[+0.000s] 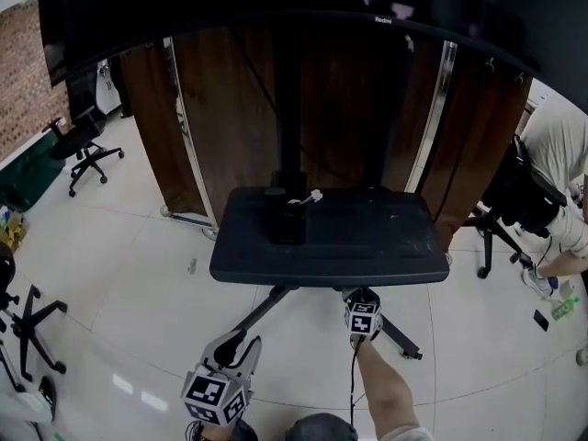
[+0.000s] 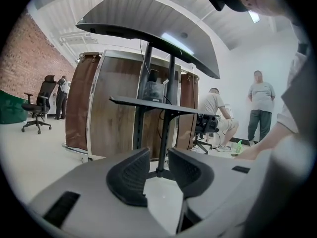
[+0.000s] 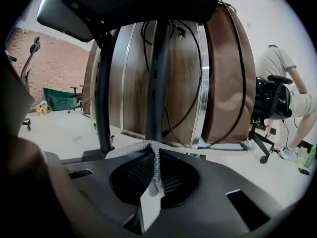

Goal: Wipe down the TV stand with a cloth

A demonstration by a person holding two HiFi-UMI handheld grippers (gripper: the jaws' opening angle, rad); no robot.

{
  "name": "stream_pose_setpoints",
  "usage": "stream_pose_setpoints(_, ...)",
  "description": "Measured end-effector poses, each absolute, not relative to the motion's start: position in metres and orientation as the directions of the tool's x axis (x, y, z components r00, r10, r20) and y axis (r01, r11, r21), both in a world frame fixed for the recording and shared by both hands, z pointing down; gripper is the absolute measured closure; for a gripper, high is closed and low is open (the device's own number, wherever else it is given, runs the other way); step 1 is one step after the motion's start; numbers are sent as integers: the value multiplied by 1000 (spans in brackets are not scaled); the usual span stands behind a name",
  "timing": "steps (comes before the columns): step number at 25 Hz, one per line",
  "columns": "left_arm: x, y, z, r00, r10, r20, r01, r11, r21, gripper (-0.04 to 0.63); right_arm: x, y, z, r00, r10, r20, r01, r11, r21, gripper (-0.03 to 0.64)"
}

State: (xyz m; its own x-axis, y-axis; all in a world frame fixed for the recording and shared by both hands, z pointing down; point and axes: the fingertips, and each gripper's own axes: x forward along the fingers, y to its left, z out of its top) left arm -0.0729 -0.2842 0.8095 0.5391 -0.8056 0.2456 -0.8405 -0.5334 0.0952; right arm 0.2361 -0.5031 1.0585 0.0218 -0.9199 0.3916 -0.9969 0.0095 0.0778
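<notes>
Right gripper (image 3: 154, 168) clamped on what looks like grey cloth (image 3: 130, 148), hidden from head view, left gripper (image 2: 159, 167) slightly parted, empty

Head camera looks steeply down onto the stand (image 1: 331, 237), with left gripper (image 1: 231, 347) and right gripper (image 1: 362, 295) at frame bottom. Left gripper camera faces the stand (image 2: 165, 133) from low and farther back. Right gripper camera peers up from close beneath the stand (image 3: 156, 83).
</notes>
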Motion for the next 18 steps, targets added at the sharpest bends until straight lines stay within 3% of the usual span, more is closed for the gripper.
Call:
stream_pose_setpoints(3, -80, -285, 818, 531, -807, 257, -846, -524, 99, 443, 228, -481, 1080, -4, -920, 391, -999, 20, 39, 611)
stream_pose_setpoints(8, -100, -288, 818, 514, -824, 238, -857, -503, 106, 443, 109, -504, 1001, -301, -933, 200, -947, 317, 52, 611)
stream_pose_setpoints(14, -134, -272, 824, 455, -855, 250, -890, -447, 90, 443, 27, -555, 1068, -338, -860, 381, -915, 395, 80, 611)
stream_pose_setpoints(18, -177, -265, 844, 377, -885, 273, -926, -362, 104, 444, -52, -521, 1119, -451, -793, 410, -856, 514, 52, 611)
